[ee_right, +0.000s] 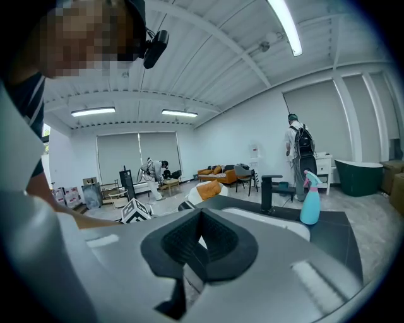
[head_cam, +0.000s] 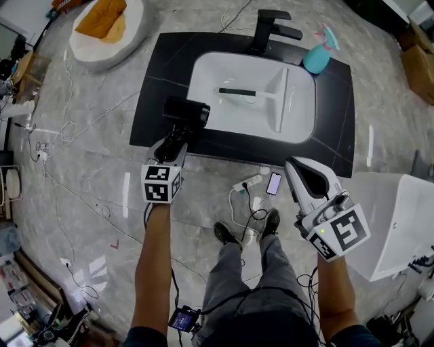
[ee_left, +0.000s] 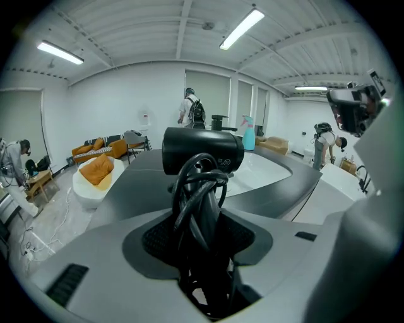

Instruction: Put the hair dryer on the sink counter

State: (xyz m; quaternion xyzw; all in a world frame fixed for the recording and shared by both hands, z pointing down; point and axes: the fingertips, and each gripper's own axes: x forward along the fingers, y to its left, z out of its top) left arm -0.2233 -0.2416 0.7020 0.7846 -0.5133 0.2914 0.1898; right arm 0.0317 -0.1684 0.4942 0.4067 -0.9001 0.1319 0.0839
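Observation:
A black hair dryer (head_cam: 185,112) with its cord wound round the handle is held by my left gripper (head_cam: 174,144), shut on the handle. The dryer's head is over the front left part of the dark sink counter (head_cam: 154,101); I cannot tell whether it touches. In the left gripper view the dryer (ee_left: 202,151) stands upright between the jaws of the left gripper (ee_left: 203,236), with the counter (ee_left: 136,183) behind it. My right gripper (head_cam: 306,177) hangs in front of the counter's right end. In its own view the right gripper (ee_right: 191,252) is shut and empty.
A white basin (head_cam: 251,95), a black tap (head_cam: 268,27) and a teal spray bottle (head_cam: 319,54) are on the counter. On the floor lie a power strip (head_cam: 247,183), a phone (head_cam: 274,183) and cables. A white seat with an orange cushion (head_cam: 102,20) stands at the far left, a white tub (head_cam: 400,223) at the right.

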